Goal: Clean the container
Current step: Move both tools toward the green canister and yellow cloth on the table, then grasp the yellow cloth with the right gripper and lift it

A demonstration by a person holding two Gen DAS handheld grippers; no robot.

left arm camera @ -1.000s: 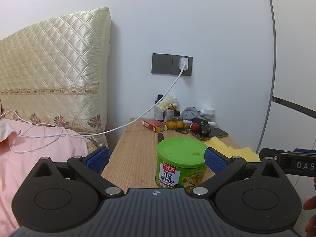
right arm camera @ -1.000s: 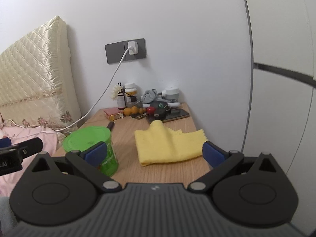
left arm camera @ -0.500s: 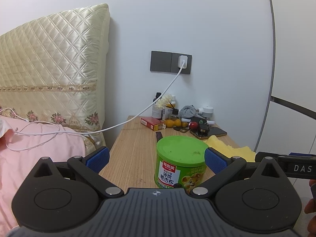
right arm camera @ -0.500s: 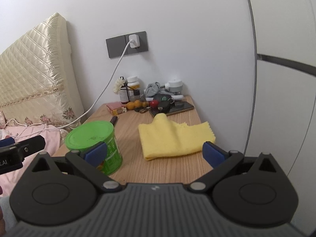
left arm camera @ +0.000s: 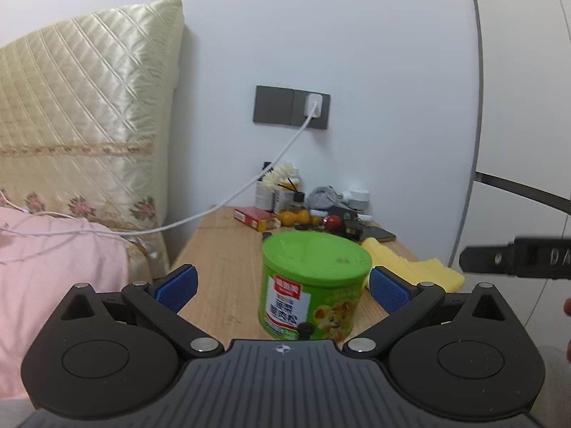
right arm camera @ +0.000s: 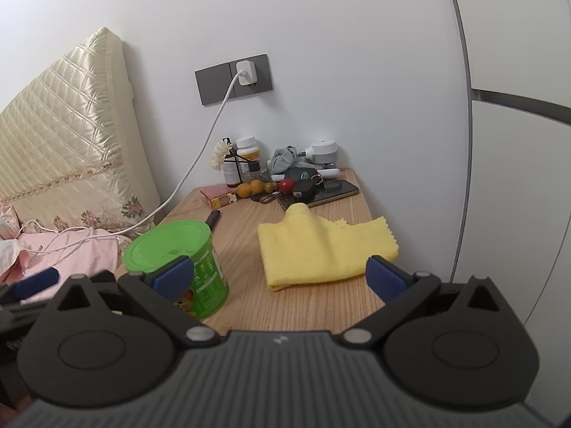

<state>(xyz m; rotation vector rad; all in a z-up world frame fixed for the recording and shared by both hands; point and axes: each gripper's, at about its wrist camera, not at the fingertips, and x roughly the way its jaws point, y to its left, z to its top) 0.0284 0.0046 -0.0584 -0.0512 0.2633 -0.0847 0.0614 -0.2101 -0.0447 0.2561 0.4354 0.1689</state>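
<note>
My left gripper [left arm camera: 282,287] is spread wide, and the green container [left arm camera: 314,285] stands upright on the wooden nightstand [left arm camera: 228,260] between my blue pads, nearer the right one, with neither pad touching it. My right gripper [right arm camera: 280,274] is also wide and holds nothing; the folded yellow cloth [right arm camera: 321,246] lies flat just ahead between its fingertips, and the container shows behind its left pad [right arm camera: 175,278].
</note>
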